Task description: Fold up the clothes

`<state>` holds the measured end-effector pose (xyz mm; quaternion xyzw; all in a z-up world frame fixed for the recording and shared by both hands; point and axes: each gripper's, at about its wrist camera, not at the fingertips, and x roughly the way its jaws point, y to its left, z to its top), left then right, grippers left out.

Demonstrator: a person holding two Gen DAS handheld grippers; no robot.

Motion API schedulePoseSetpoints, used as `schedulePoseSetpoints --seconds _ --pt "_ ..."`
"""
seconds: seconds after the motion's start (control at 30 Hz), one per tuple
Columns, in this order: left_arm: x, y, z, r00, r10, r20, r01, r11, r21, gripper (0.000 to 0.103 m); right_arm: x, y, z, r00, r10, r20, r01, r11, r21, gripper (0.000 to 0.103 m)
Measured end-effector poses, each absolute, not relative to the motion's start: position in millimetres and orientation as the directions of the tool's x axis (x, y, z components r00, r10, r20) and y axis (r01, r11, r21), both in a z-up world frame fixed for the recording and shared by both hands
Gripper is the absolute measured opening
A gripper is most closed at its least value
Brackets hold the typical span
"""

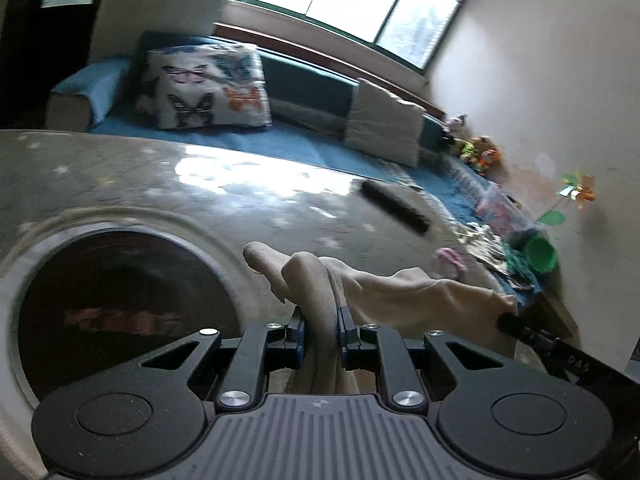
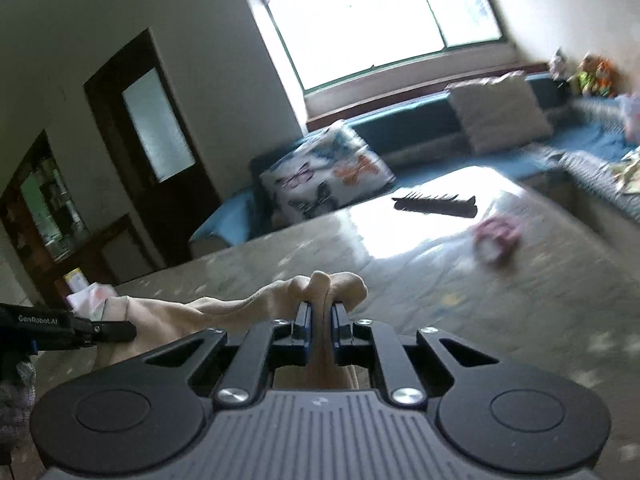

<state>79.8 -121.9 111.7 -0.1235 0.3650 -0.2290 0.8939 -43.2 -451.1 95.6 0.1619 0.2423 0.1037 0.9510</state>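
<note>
beige garment (image 1: 320, 304) | bunched, lifted | stretched between both grippers' jaws

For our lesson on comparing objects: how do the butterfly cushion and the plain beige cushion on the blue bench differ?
The butterfly cushion carries colourful butterfly prints; the beige cushion is plain. The butterfly cushion sits near the bench's door end, the beige cushion nearer the toys. Both are squarish, stand propped upright on the blue bench below the window.

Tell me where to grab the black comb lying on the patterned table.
Grip the black comb across its solid spine, coming from above with fingers straddling its narrow width. It lies flat on the table and its teeth edge is too thin to pinch; blur hides finer detail.
</note>
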Motion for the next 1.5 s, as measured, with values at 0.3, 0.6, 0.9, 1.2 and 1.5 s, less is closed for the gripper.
schedulePoseSetpoints --seconds 0.3,0.6,0.9,1.2,1.5 --pt "94.9 -191.1 99.8 0.556 -0.579 -0.596 0.431 0.814 -0.389 0.018 -53.0 -515.4 101.4 0.888 0.098 -0.449 0.050 0.951 0.307 0.009" --pt "108.6 -200.7 82.5 0.555 -0.510 -0.657 0.444 0.850 -0.285 0.029 -40.5 -539.2 66.7 0.834 -0.007 -0.551 0.172 0.953 0.248 0.014" --pt "123.3 -253.2 72.6 0.490 -0.564 -0.665 0.546 0.793 -0.269 0.026 -6.4 -494.3 67.6 0.814 0.128 -0.567 0.000 0.975 0.221 0.014" --pt "148.8 -288.5 44.1 0.431 -0.560 -0.707 0.580 0.773 -0.259 0.027 29.7 -479.7 41.5 0.766 0.124 -0.631 -0.002 0.982 0.191 0.016" --pt "148.8 -294.9 39.1 0.445 -0.551 -0.706 0.579 0.778 -0.242 0.028 19.4 -477.3 47.7 0.778 0.142 -0.612 -0.045 0.984 0.171 0.018"
